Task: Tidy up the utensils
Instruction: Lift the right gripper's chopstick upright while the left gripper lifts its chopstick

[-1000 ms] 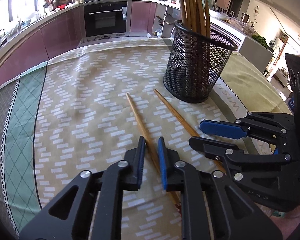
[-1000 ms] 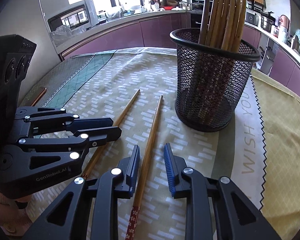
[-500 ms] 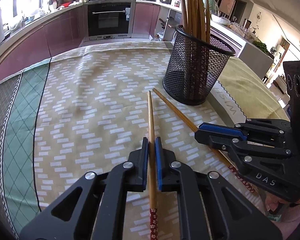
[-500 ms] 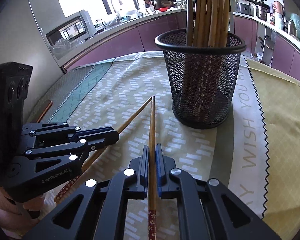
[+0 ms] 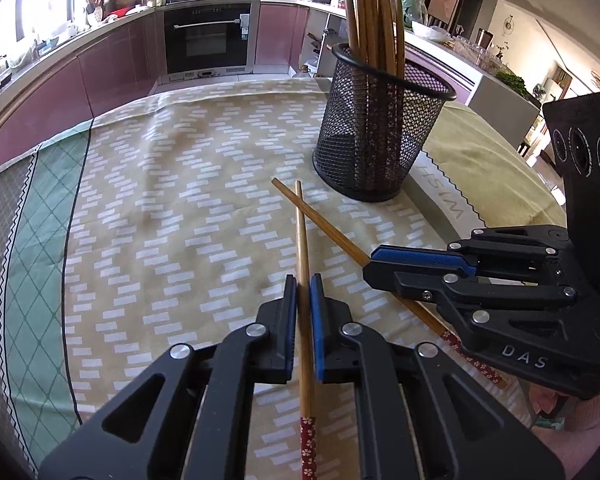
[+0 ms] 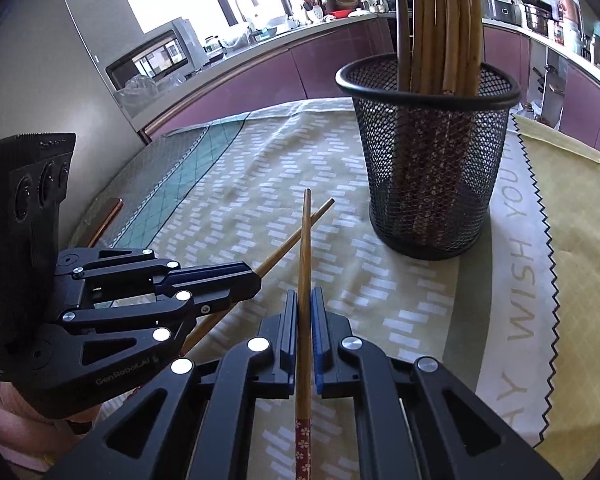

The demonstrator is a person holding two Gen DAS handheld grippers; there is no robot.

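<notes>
Chopsticks mostly stand in the mesh holder (image 5: 382,136) already, and we judge the sorting nearly done — only two remain out. We have our left gripper (image 5: 303,312) clamped on one chopstick (image 5: 302,248) and our right gripper (image 6: 304,322) clamped on the other chopstick (image 6: 305,248). Their tips cross low over the tablecloth (image 5: 172,208), near the holder's base. What is left, as we see it — dropping both in with the rest.

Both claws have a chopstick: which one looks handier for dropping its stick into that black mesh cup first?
Right, probably. The right gripper is shut on its chopstick and the mesh cup stands just ahead on its side; the left gripper, also gripping the second chopstick, sits farther away.
</notes>
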